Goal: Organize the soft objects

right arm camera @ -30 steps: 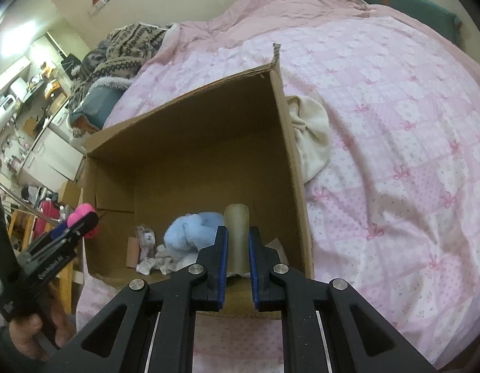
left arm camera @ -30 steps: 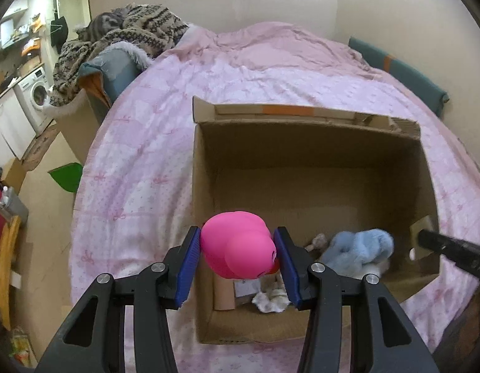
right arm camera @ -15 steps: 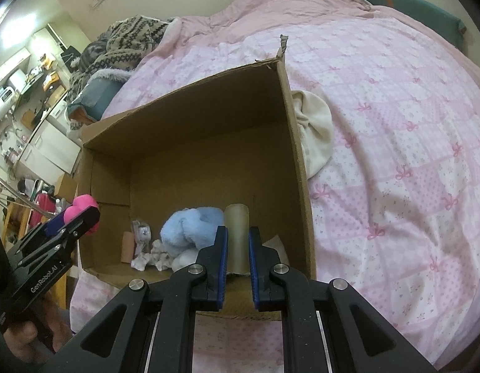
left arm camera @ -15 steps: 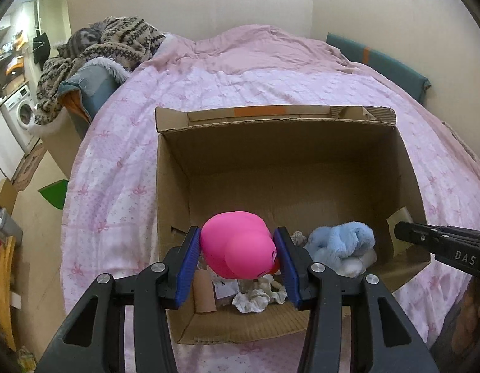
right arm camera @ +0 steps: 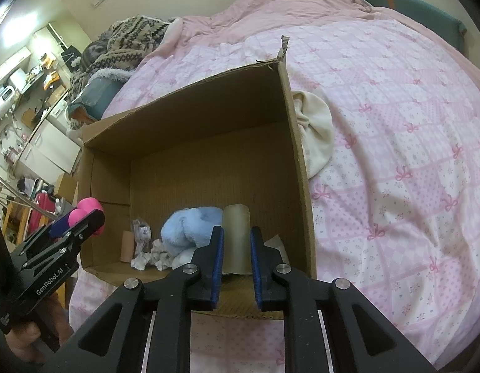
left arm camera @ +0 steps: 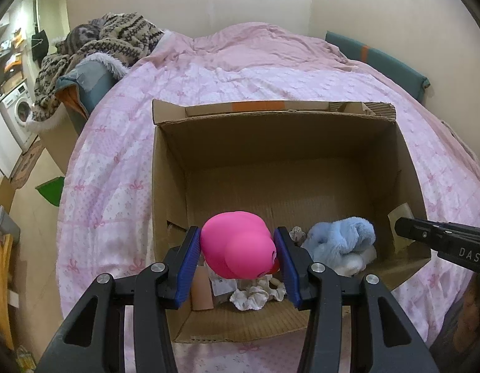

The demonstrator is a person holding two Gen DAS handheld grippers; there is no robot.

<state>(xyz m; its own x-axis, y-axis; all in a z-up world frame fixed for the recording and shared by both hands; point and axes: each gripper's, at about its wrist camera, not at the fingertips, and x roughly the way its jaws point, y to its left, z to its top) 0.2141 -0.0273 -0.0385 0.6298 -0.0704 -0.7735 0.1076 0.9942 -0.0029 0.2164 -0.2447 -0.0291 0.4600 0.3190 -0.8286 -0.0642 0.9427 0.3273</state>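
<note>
A round pink plush toy (left arm camera: 236,245) is pinched between the blue pads of my left gripper (left arm camera: 236,231), which is shut on it above the near-left corner of the open cardboard box (left arm camera: 271,143). In the right wrist view the toy (right arm camera: 84,208) and left gripper (right arm camera: 84,220) hang at the box's (right arm camera: 193,118) left rim. My right gripper (right arm camera: 236,231) sits over the near wall with its jaws opening a little. A beige strip (right arm camera: 236,217) on that wall shows in the narrow gap, and the pads grip nothing. A blue plush (left arm camera: 339,236) and a white scrunched cloth (left arm camera: 255,293) lie inside.
The box rests on a pink quilted bed (left arm camera: 271,71). A cream cloth (right arm camera: 314,130) lies against the outside of the box's right wall. A patterned knit blanket heap (left arm camera: 115,40) and a teal cushion (left arm camera: 376,59) edge the bed. Floor clutter and a washing machine (left arm camera: 19,108) are at left.
The left wrist view has swung, so the box now sits nearer the centre, and the pink toy is still gripped. The right jaws have parted slightly.
</note>
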